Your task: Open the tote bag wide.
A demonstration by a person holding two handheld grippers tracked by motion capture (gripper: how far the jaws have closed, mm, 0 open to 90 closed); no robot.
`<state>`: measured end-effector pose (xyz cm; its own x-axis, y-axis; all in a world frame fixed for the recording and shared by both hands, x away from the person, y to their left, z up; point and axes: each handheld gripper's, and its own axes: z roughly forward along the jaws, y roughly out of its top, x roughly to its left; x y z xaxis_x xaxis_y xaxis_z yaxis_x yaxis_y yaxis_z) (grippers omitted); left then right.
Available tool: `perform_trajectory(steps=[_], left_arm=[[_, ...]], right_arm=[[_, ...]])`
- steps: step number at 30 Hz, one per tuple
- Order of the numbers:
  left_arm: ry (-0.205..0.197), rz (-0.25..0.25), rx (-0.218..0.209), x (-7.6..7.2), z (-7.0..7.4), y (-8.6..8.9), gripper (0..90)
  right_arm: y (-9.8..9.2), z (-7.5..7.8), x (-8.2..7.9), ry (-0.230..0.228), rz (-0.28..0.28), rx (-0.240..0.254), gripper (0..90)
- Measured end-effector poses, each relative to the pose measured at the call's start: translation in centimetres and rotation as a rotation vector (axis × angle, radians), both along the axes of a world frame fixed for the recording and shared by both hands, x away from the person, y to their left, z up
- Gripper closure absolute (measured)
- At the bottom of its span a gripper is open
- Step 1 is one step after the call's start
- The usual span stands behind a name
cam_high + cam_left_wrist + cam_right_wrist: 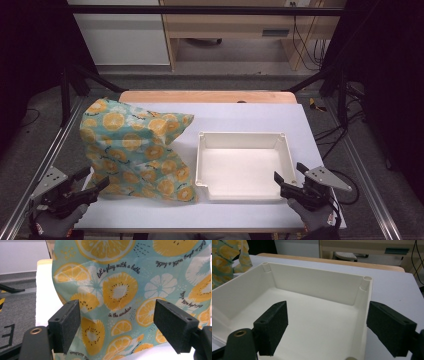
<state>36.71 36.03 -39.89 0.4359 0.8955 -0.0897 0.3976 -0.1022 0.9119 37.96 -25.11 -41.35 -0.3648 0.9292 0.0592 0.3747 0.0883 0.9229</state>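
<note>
Now at approach stage, nothing gripped yet. Citrus-print bag (137, 152) slumped on left half of white table (250, 117), top bulging up, bottom edge near front-left corner. White tray (243, 165) just right of bag, apart from it or barely so, empty, open side up.

Left gripper (92, 186) at front-left, jaws spread wide, nothing between pads; in left gripper view, cloth of bag close ahead betw. both pads (66, 325), no contact. Right gripper (290, 176) at front-right, jaws likewise wide, straddling tray's near right corner; in right gripper view, tray wall runs betw. pads (272, 327), not pinched.

Likely job: bag into tray, prob. w/ one side steadying tray. Next move calls for easing left forward onto a fold of bag's lower edge, closing on cloth only, not table cover. Fabric limp, so likely to sag once lifted.

Room: open strip of table along front and behind tray; right edge of table close to tray's right wall, little margin there. Dark frame posts at both sides, well apart from the grippers.
</note>
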Motion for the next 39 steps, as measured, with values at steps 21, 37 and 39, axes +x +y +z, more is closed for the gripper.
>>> perform_trajectory(steps=[21,37,39], left_arm=[[-0.012,-0.010,-0.020,-0.1,0.5,-0.1,24.3],[-0.025,-0.017,-0.026,0.0,1.3,-0.2,25.9],[-0.031,-0.020,-0.029,0.0,1.5,-0.2,26.0]], right_arm=[[4.0,1.3,0.5,-0.008,0.076,-0.006,24.5],[6.3,2.1,0.9,-0.017,0.128,0.006,27.5],[6.6,2.2,0.9,-0.020,0.136,0.005,27.4]])
